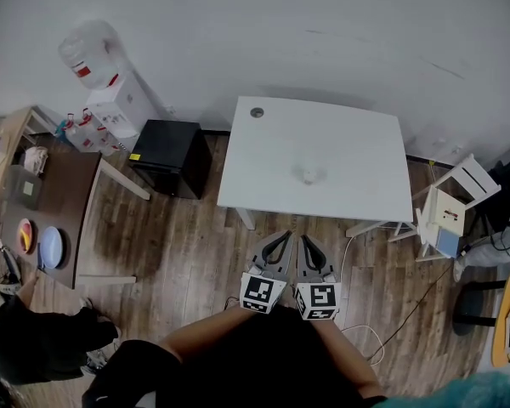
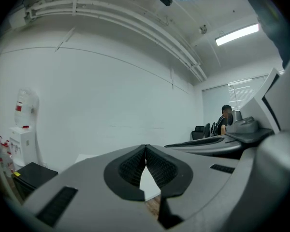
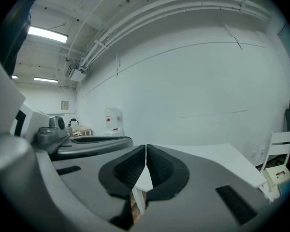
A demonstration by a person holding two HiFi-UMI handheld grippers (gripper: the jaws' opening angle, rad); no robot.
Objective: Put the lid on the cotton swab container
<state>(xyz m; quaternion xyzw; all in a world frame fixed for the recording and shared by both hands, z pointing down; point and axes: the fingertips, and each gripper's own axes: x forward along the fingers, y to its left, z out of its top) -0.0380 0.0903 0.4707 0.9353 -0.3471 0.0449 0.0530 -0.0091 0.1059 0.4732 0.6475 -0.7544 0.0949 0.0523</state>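
Both grippers hang side by side over the wood floor, just short of the white table [image 1: 357,143]. The left gripper [image 1: 280,238] has its jaws pressed together on nothing. The right gripper [image 1: 307,241] matches it, pads meeting and empty.

The target sits well apart from them: a small pale blob, likely the cotton swab container [image 1: 306,175], near the middle of the tabletop. From the jaws it lies at twelve o'clock, almost dead ahead of the right gripper, so that one looks slightly nearer. It is too small to tell lid from body or to judge a long axis.

For writing, the water dispenser [image 1: 110,92] at ten o'clock carries a red label, but it is too small to read.
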